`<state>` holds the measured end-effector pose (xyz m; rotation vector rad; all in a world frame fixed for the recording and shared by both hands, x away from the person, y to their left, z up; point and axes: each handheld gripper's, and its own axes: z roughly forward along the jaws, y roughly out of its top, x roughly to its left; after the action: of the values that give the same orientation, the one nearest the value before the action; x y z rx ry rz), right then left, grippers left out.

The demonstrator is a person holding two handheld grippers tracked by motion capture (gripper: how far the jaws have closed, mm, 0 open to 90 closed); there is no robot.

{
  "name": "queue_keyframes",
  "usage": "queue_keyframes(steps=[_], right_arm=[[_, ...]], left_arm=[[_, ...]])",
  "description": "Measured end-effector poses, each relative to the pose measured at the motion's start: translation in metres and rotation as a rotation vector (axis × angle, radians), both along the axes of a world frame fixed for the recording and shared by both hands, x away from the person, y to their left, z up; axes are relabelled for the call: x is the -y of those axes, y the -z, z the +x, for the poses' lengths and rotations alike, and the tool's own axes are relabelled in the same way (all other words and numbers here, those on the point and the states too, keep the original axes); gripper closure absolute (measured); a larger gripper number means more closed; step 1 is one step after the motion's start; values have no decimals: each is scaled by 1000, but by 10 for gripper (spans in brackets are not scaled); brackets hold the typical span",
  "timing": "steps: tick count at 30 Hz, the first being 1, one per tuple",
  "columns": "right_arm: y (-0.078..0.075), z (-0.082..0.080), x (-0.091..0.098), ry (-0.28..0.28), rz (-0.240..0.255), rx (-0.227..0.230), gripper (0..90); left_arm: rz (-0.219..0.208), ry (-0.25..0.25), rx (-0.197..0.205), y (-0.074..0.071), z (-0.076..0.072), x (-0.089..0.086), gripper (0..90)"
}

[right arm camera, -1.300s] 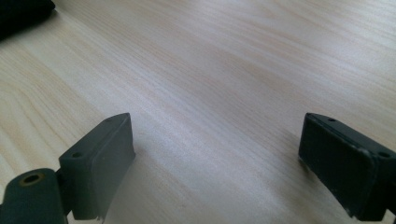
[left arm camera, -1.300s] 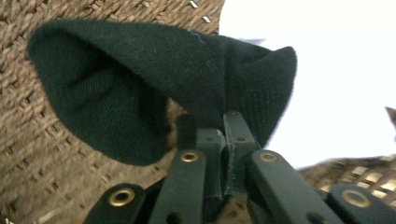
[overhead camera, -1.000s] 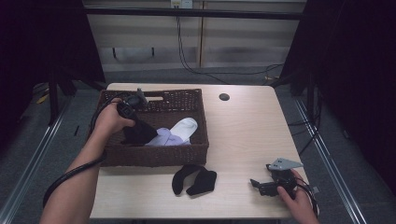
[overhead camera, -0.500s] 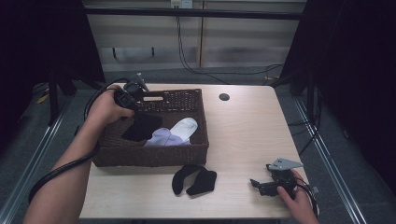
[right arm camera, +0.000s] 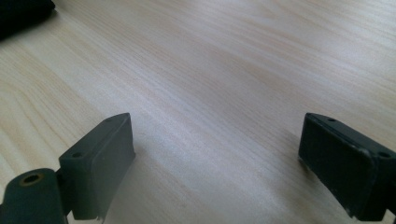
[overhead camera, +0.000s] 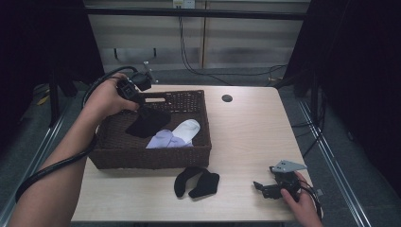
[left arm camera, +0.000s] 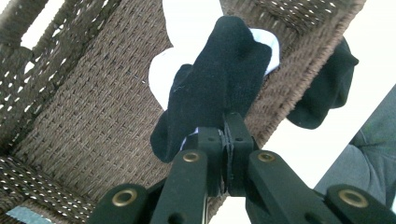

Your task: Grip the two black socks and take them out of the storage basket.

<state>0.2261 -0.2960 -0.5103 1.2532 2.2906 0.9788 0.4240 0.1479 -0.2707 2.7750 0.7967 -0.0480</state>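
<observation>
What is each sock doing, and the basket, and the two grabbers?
Left gripper: shut on a black sock, lifted over the basket.
Black sock: hanging from the jaws.
Basket: upright, open.
White sock: lying in the basket.
Lilac sock: lying in the basket.
Black pair: flat on the table.
Right gripper: open, holding nothing.

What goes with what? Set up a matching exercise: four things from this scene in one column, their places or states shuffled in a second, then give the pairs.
Things:
1. held black sock
2. white sock
3. black socks
4. right tool

Places or states:
A. on the table in front of the basket
B. lying in the basket
C. open, low over bare table
D. clamped in the left tool, hanging over the basket

Pairs: 1-D, 2-B, 3-A, 4-C
</observation>
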Motion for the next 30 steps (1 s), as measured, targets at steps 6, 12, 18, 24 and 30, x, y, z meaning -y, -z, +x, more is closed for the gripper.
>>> queue_keyframes(steps=[6,12,18,24,30], right_arm=[[0,0,0,0,0,0,98],[0,0,0,0,0,0,98],[0,0,0,0,0,0,98],[0,0,0,0,0,0,98],[0,0,0,0,0,0,98]], left_arm=[[0,40,-18,-16,-9,12,877],[-21,82,-2,-30,-19,23,877],[-14,128,10,-42,-31,37,877],[-41,159,13,-49,-47,51,877],[-28,240,19,-52,-61,66,877]])
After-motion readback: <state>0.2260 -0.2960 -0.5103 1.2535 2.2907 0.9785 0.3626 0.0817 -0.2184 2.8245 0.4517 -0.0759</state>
